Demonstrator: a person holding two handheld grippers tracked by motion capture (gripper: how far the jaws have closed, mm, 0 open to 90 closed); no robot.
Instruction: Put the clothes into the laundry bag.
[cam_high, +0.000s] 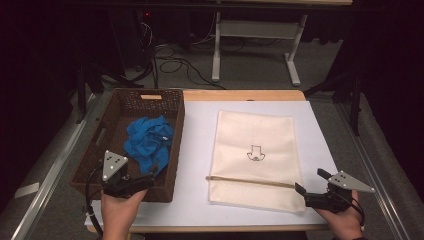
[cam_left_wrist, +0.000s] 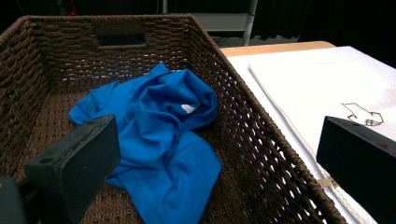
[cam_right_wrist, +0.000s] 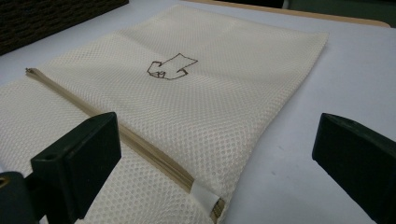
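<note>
A crumpled blue cloth (cam_high: 148, 142) (cam_left_wrist: 159, 135) lies inside a brown wicker basket (cam_high: 178, 125) (cam_left_wrist: 254, 130) on the left. A cream mesh bag (cam_high: 255, 145) (cam_left_wrist: 308, 79) (cam_right_wrist: 219, 93) lies flat on the white mat, with a small drawn mark (cam_high: 256, 153) (cam_right_wrist: 170, 67) on it. Its zipper (cam_high: 250, 181) (cam_right_wrist: 140, 144) runs across near the front end. My left gripper (cam_high: 148, 178) (cam_left_wrist: 219, 140) is open over the basket's near right corner, facing the cloth. At the bag's near right corner my right gripper (cam_high: 311, 181) (cam_right_wrist: 217, 140) is open, with the zipper's end between its jaws.
A white mat (cam_high: 197, 150) covers the wooden table (cam_high: 240, 95). Behind the table stand a white desk frame (cam_high: 255, 45) and loose cables (cam_high: 175, 62) on the floor. Metal rails (cam_high: 55, 165) run along both sides of the table.
</note>
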